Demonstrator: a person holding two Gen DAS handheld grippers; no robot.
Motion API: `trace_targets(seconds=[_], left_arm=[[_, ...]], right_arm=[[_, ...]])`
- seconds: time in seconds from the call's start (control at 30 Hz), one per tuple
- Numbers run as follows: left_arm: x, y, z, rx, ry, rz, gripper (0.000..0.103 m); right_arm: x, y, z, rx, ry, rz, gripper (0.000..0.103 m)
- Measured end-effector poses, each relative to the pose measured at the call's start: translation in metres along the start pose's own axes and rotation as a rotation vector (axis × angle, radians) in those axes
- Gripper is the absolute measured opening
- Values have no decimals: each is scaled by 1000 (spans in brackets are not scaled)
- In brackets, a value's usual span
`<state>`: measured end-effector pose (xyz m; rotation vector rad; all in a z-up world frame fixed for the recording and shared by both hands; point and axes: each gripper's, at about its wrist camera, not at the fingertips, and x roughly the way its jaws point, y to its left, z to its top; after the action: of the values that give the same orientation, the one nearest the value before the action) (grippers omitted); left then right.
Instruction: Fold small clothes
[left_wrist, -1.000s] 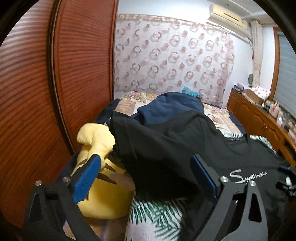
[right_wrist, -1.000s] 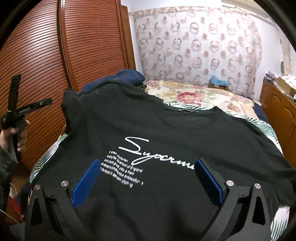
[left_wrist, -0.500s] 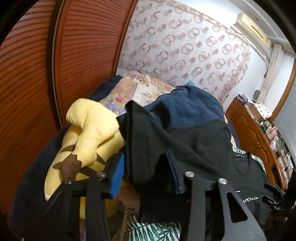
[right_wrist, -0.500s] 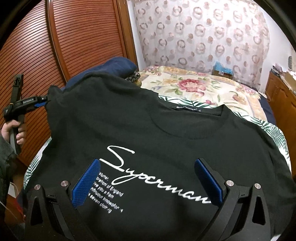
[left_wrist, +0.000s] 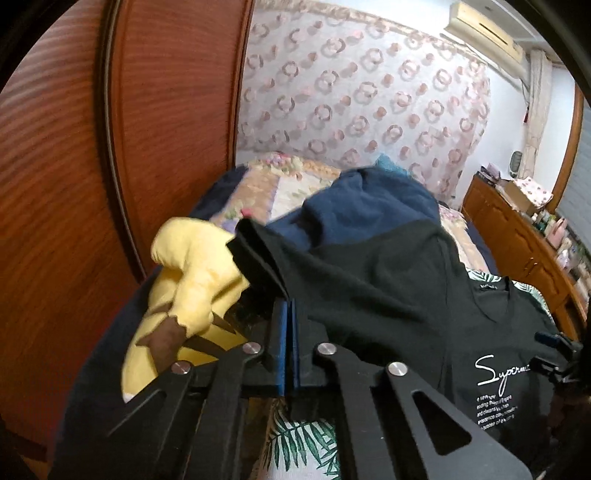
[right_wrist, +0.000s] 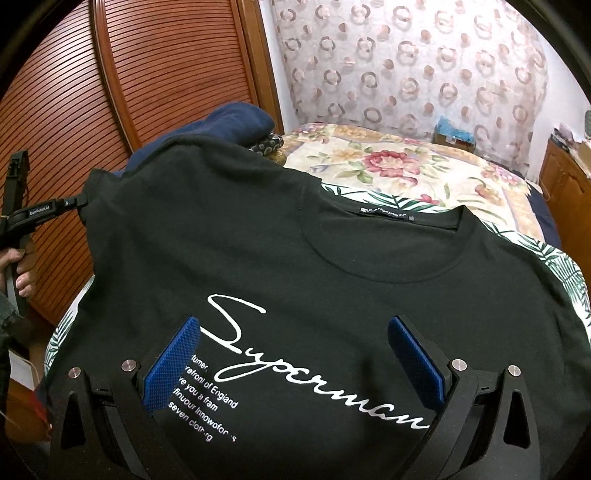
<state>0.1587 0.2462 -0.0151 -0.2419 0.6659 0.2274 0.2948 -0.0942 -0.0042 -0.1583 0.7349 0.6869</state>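
A black T-shirt (right_wrist: 258, 240) with white "Superman" print lies front up on the bed, its left sleeve draped over a pile. My left gripper (left_wrist: 289, 306) is shut on the edge of that sleeve (left_wrist: 258, 258); the blue pads are pressed together with the black cloth running in at their tips. The right wrist view also shows the left gripper (right_wrist: 55, 208) at the sleeve corner, held by a hand (right_wrist: 18, 266). Over the shirt's chest print my right gripper (right_wrist: 294, 325) stands open, with nothing between its pads.
A yellow plush toy (left_wrist: 199, 273) and a navy garment (left_wrist: 369, 210) lie under the sleeve at the bed's left side. A slatted wooden wardrobe (right_wrist: 147, 92) stands close on the left. The floral bedcover (right_wrist: 406, 166) stretches behind, and a wooden dresser (left_wrist: 517, 236) lines the right wall.
My left gripper's jaws went from wide open to closed on the sleeve edge. The right gripper slid across the shirt, so the print and collar now sit nearer the view's centre.
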Motion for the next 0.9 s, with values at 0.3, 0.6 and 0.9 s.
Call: trace_targets(seconds=[0.3, 0.6, 0.9], left_arm=[[-30, -71, 33, 127, -71, -167, 2], [7, -183, 35, 337, 59, -333, 3], [2, -173, 19, 288, 70, -348, 50]], right_arm=[[-19, -13, -11, 37, -31, -25, 102], [-51, -20, -28, 92, -92, -72, 102], [-56, -17, -47, 105, -84, -95, 102]])
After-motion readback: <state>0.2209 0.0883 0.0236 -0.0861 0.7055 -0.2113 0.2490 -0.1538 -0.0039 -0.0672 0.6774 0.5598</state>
